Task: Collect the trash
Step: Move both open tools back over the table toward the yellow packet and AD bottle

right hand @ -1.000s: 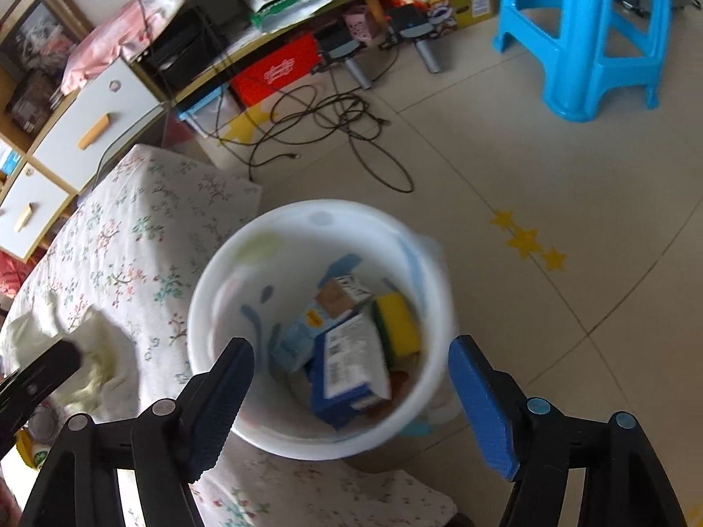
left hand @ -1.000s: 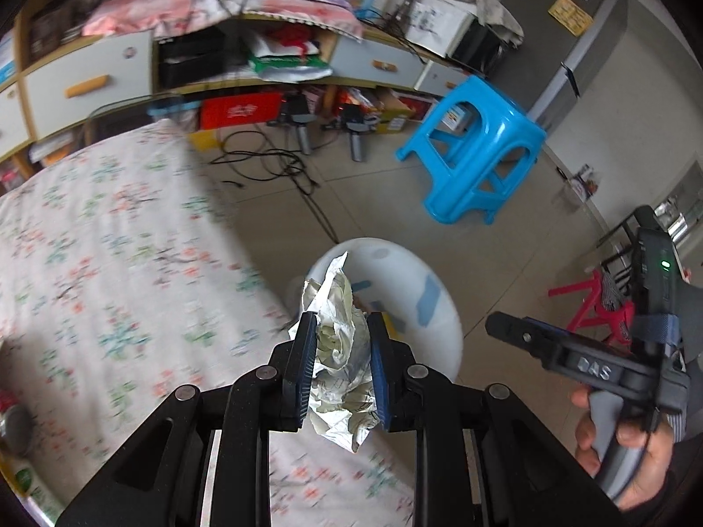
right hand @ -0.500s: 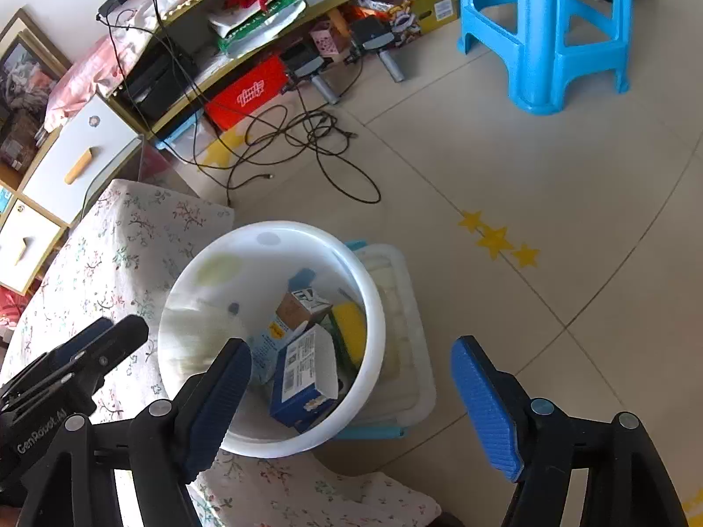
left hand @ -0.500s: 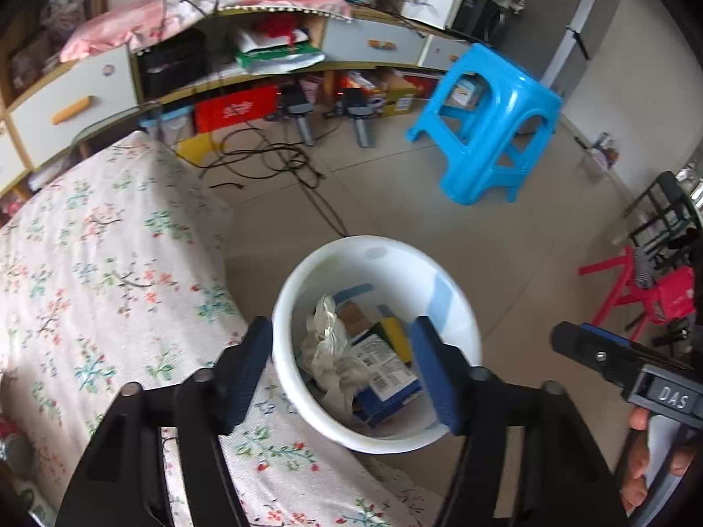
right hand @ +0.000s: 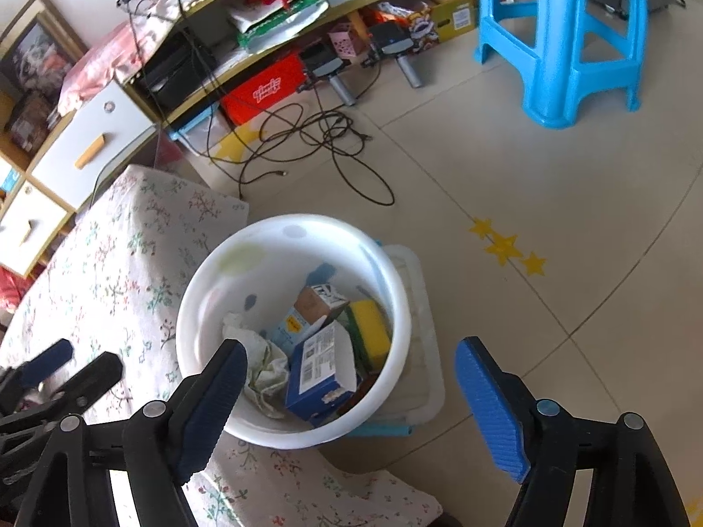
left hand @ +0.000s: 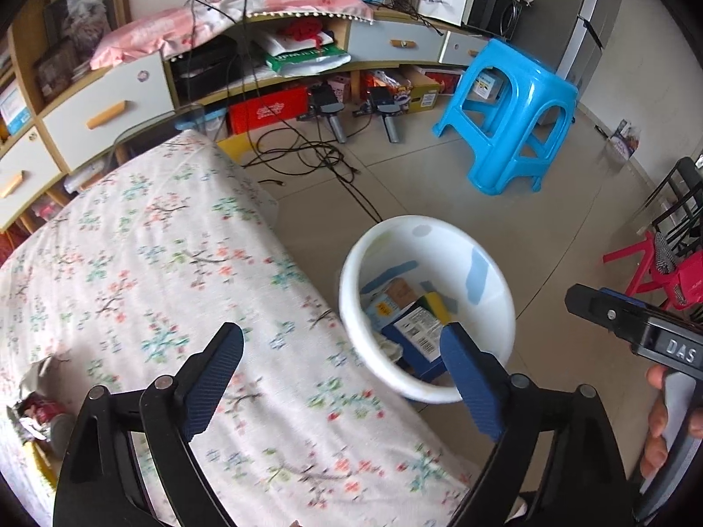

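Observation:
A white bin (left hand: 483, 307) stands on the floor against the edge of the floral-cloth table (left hand: 154, 263). It holds boxes, a yellow sponge (right hand: 369, 320) and a crumpled paper wad (right hand: 263, 364). My left gripper (left hand: 340, 342) hangs over the table edge beside the bin; its jaws are opening with nothing between them. My right gripper (right hand: 351, 351) hovers above the bin (right hand: 211, 307), its jaws also opening and empty. A person's hand (left hand: 663, 417) holds the right gripper's handle. More crumpled trash (left hand: 39, 404) lies at the table's left edge.
A blue stool (left hand: 509, 110) stands on the tiled floor beyond the bin, with black cables (left hand: 307, 158) and cluttered low cabinets (left hand: 110, 101) behind. A clear plastic box (right hand: 422, 307) sits under the bin. Red stools (left hand: 637, 259) are at the right.
The left gripper opened and let the crumpled paper fall into the bin, then drew back toward the table. The right gripper stayed over the bin and spread slightly.

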`<move>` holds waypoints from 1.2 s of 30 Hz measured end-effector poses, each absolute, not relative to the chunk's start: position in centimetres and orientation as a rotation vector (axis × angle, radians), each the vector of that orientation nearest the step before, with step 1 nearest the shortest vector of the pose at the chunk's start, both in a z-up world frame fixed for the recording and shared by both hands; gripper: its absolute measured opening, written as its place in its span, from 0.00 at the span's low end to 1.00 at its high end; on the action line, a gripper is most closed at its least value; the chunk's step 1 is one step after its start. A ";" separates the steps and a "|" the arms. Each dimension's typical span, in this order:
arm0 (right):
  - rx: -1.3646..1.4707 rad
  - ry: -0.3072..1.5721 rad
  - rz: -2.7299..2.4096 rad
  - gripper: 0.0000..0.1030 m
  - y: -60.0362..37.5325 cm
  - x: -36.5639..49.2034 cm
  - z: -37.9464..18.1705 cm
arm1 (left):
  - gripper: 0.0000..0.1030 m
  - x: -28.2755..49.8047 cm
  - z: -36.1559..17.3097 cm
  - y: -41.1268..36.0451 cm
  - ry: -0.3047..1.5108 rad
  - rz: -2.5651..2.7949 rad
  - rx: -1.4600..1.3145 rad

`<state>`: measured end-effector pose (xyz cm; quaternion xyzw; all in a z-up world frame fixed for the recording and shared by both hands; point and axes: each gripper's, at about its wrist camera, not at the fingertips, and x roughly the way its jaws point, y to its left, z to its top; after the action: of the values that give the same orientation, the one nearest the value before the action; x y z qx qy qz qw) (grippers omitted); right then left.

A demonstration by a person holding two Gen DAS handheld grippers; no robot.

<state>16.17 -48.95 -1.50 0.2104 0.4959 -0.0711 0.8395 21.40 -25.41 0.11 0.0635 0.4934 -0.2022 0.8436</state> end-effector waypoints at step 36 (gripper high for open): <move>0.099 1.183 0.061 0.90 -30.9 18.8 -4.4 | 0.90 17.7 -3.1 3.5 1.175 -0.114 -0.162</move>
<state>18.77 -30.91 -4.44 0.0467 0.5574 0.0287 0.8285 17.71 3.51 -3.11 -0.0764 0.5535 -0.0538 0.8276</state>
